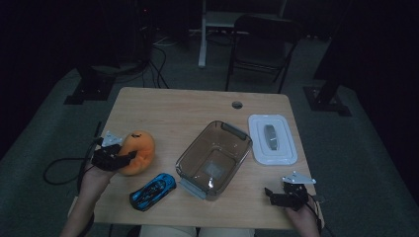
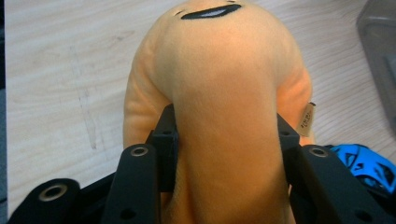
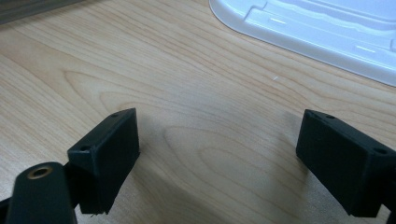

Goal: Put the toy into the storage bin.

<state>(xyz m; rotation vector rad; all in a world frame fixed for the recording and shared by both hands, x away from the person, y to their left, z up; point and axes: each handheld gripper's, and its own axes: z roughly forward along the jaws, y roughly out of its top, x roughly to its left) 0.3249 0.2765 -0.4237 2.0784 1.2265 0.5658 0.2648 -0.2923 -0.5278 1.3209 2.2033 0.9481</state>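
Note:
An orange plush toy [image 1: 139, 151] is at the table's left side, and my left gripper [image 1: 129, 156] is shut on it from the left. In the left gripper view the pads press into both sides of the plush toy [image 2: 224, 84], which bulges between the jaws. A blue toy car [image 1: 153, 191] lies near the front edge, just right of the plush; its blue body shows at the blue toy car [image 2: 366, 161] in the left gripper view. My right gripper [image 1: 277, 193] rests at the front right, open, with bare wood between its jaws [image 3: 219, 154].
A clear plastic bin [image 1: 213, 158] with grey handles stands empty mid-table. Its white lid [image 1: 272, 139] lies flat to the right, and its edge shows as the white lid [image 3: 317, 28] ahead of my right gripper. A round cable hole [image 1: 237, 104] sits near the far edge.

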